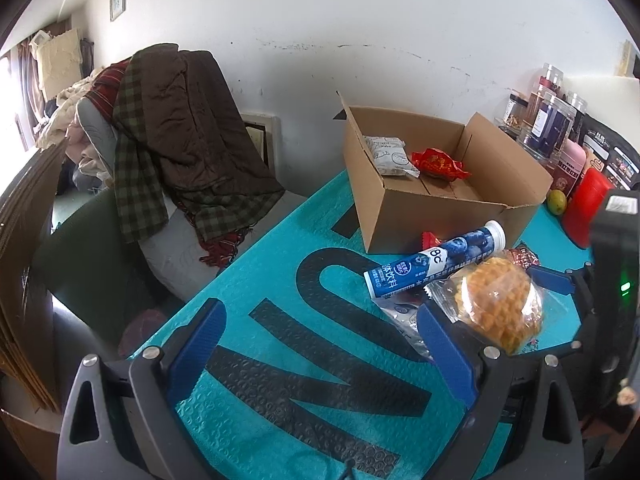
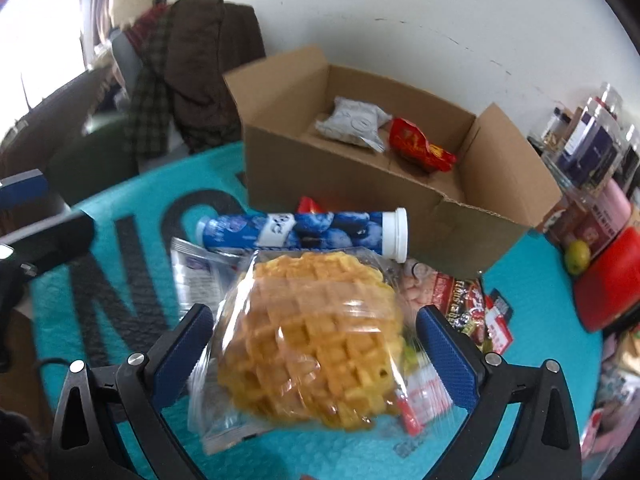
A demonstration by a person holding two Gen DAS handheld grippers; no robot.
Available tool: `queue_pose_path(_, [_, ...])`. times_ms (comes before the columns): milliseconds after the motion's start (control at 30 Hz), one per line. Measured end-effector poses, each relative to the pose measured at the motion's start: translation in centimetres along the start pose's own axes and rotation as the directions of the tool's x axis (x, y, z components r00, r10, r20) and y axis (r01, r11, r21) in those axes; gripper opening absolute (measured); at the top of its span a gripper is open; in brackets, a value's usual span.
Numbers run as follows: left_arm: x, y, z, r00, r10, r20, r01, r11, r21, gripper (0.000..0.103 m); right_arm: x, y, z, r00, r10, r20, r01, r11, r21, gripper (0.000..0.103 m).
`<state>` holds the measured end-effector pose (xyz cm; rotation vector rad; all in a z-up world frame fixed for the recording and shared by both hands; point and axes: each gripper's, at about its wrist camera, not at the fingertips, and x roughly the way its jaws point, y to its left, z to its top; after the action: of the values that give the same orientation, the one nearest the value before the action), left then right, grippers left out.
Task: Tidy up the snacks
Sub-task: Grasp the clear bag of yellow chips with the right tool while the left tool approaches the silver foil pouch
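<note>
A waffle in a clear wrapper [image 2: 316, 340] lies between the wide-spread fingers of my right gripper [image 2: 312, 344], which is open around it; whether the pads touch it I cannot tell. It also shows in the left wrist view [image 1: 500, 304]. Behind it lies a blue blueberry tube [image 2: 304, 230] on its side. An open cardboard box [image 2: 280, 152] holds a white snack packet [image 2: 352, 124] and a red packet [image 2: 420, 148]. My left gripper [image 1: 320, 340] is open and empty over the teal mat [image 1: 280, 264].
Several loose snack packets [image 2: 472, 304] lie right of the waffle. Jars and bottles [image 1: 552, 128], a red container [image 2: 608, 280] and a green fruit [image 2: 578, 256] stand at the right. A chair piled with clothes [image 1: 168, 128] is beyond the table's left edge.
</note>
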<state>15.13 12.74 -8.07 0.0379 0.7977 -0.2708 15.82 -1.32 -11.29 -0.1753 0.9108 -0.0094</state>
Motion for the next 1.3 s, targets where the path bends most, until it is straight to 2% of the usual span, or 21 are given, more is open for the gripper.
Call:
queue_pose_path(133, [0.7, -0.3, 0.0, 1.0, -0.02, -0.016, 0.02, 1.0, 0.005, 0.098, 0.7, -0.8, -0.5, 1.0, 0.013, -0.024, -0.012, 0.999, 0.041, 0.103])
queue_pose_path(267, [1.4, -0.5, 0.0, 0.997, -0.064, -0.043, 0.063, 0.998, -0.01, 0.098, 1.5, -3.0, -1.0, 0.988, 0.132, -0.085, -0.118, 0.981, 0.151, 0.103])
queue_pose_path(300, [1.5, -0.7, 0.0, 0.996, -0.078, -0.05, 0.078, 0.997, -0.014, 0.098, 1.6, -3.7, -1.3, 0.983, 0.162, -0.087, -0.143, 0.971, 0.191, 0.095])
queue_pose_path(333, [1.7, -0.9, -0.1, 0.995, -0.088, -0.055, 0.087, 0.996, -0.015, 0.098, 1.5, -4.0, -1.3, 0.983, 0.164, -0.08, -0.145, 0.968, 0.206, 0.077])
queue_pose_path(367, [1.8, -1.2, -0.2, 0.994, -0.095, -0.061, 0.095, 0.995, -0.014, 0.098, 1.3, -4.4, -1.5, 0.987, 0.14, -0.074, -0.122, 0.971, 0.207, 0.069])
queue_pose_path(500, [2.2, -2.5, -0.3, 0.989, -0.119, -0.086, 0.12, 0.993, 0.003, 0.098, 0.5, -5.4, -2.4, 0.982, 0.182, -0.041, -0.17, 0.963, 0.208, 0.061])
queue_pose_path(733, [3.6, -4.9, -1.0, 0.973, -0.171, -0.153, 0.172, 0.985, -0.01, 0.098, -2.0, -7.2, -3.9, 0.983, 0.183, 0.01, -0.18, 0.953, 0.244, 0.06])
queue_pose_path(900, [5.2, -6.4, -1.6, 0.964, -0.168, -0.207, 0.169, 0.986, -0.012, 0.098, -3.0, -9.0, -5.0, 0.985, 0.17, 0.013, -0.167, 0.944, 0.284, 0.06])
queue_pose_path(1033, [6.5, -7.1, -2.0, 0.968, -0.089, -0.233, 0.095, 0.995, 0.013, 0.098, -3.4, -9.9, -6.1, 0.987, 0.159, 0.012, -0.154, 0.937, 0.314, 0.06])
queue_pose_path(1167, [6.7, -6.7, -2.2, 0.97, -0.086, -0.229, 0.089, 0.996, 0.001, 0.098, -3.5, -10.5, -6.7, 0.989, 0.151, 0.006, -0.144, 0.931, 0.334, 0.06])
queue_pose_path(1300, [5.8, -6.9, -2.6, 0.977, -0.072, -0.2, 0.082, 0.996, 0.042, 0.084, -3.3, -10.5, -7.2, 0.988, 0.152, 0.0, -0.143, 0.929, 0.341, 0.06])
